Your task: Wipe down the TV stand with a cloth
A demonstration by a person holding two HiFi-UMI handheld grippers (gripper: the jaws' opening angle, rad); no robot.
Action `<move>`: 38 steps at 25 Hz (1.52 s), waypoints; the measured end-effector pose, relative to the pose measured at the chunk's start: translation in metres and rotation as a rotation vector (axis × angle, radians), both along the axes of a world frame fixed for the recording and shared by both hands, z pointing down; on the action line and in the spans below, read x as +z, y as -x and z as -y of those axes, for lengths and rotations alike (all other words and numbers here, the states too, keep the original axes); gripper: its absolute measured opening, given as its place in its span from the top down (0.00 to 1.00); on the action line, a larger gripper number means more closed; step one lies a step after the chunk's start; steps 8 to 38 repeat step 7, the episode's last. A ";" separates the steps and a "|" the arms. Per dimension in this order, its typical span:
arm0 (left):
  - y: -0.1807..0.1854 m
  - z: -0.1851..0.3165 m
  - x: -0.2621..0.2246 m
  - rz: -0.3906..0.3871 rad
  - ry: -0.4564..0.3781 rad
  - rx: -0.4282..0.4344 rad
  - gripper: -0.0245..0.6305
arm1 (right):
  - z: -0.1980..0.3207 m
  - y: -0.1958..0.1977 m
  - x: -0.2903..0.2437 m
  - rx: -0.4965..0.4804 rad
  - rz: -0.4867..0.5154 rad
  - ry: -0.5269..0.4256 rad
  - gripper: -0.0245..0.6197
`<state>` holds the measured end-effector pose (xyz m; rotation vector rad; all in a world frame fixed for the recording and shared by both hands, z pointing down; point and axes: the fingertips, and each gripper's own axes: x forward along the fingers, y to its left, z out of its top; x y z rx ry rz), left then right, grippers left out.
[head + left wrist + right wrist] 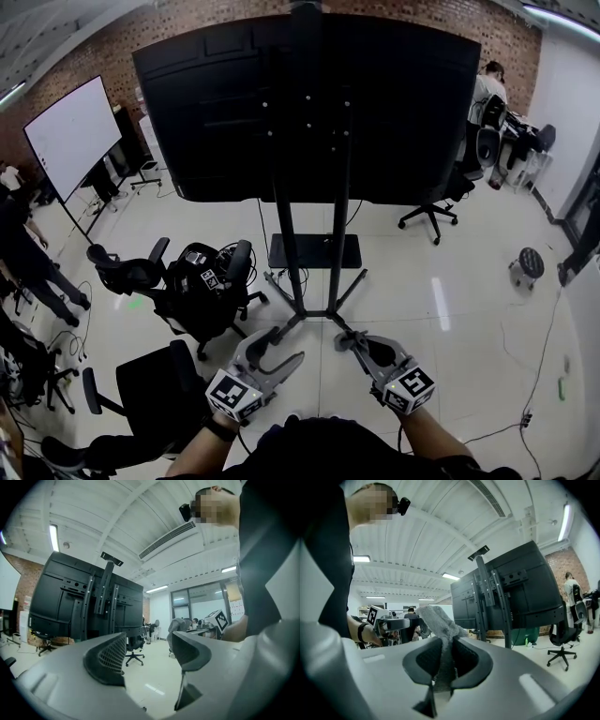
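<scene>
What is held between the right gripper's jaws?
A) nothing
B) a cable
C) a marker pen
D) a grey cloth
D: in the right gripper view, the right gripper has its jaws shut on a grey cloth that sticks up between them.

No writing, label, brand or number is legible anywhere in these views.
</scene>
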<state>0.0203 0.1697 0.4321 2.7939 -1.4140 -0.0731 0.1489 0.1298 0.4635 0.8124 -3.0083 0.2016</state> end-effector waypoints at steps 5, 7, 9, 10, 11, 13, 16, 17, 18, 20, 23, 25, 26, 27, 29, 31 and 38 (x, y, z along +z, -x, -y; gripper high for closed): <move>0.016 -0.017 0.004 0.003 0.007 -0.012 0.46 | -0.016 0.012 -0.005 -0.003 0.010 -0.023 0.90; 0.022 -0.024 0.003 0.002 0.008 -0.014 0.46 | -0.023 0.017 -0.007 -0.008 0.007 -0.027 0.90; 0.022 -0.024 0.003 0.002 0.008 -0.014 0.46 | -0.023 0.017 -0.007 -0.008 0.007 -0.027 0.90; 0.022 -0.024 0.003 0.002 0.008 -0.014 0.46 | -0.023 0.017 -0.007 -0.008 0.007 -0.027 0.90; 0.022 -0.024 0.003 0.002 0.008 -0.014 0.46 | -0.023 0.017 -0.007 -0.008 0.007 -0.027 0.90; 0.022 -0.024 0.003 0.002 0.008 -0.014 0.46 | -0.023 0.017 -0.007 -0.008 0.007 -0.027 0.90; 0.022 -0.024 0.003 0.002 0.008 -0.014 0.46 | -0.023 0.017 -0.007 -0.008 0.007 -0.027 0.90; 0.022 -0.024 0.003 0.002 0.008 -0.014 0.46 | -0.023 0.017 -0.007 -0.008 0.007 -0.027 0.90; 0.022 -0.024 0.003 0.002 0.008 -0.014 0.46 | -0.023 0.017 -0.007 -0.008 0.007 -0.027 0.90; 0.022 -0.024 0.003 0.002 0.008 -0.014 0.46 | -0.023 0.017 -0.007 -0.008 0.007 -0.027 0.90; 0.022 -0.024 0.003 0.002 0.008 -0.014 0.46 | -0.023 0.017 -0.007 -0.008 0.007 -0.027 0.90; 0.022 -0.024 0.003 0.002 0.008 -0.014 0.46 | -0.023 0.017 -0.007 -0.008 0.007 -0.027 0.90; 0.022 -0.024 0.003 0.002 0.008 -0.014 0.46 | -0.023 0.017 -0.007 -0.008 0.007 -0.027 0.90; 0.022 -0.024 0.003 0.002 0.008 -0.014 0.46 | -0.023 0.017 -0.007 -0.008 0.007 -0.027 0.90; 0.022 -0.024 0.003 0.002 0.008 -0.014 0.46 | -0.023 0.017 -0.007 -0.008 0.007 -0.027 0.90; 0.022 -0.024 0.003 0.002 0.008 -0.014 0.46 | -0.023 0.017 -0.007 -0.008 0.007 -0.027 0.90; 0.022 -0.024 0.003 0.002 0.008 -0.014 0.46 | -0.023 0.017 -0.007 -0.008 0.007 -0.027 0.90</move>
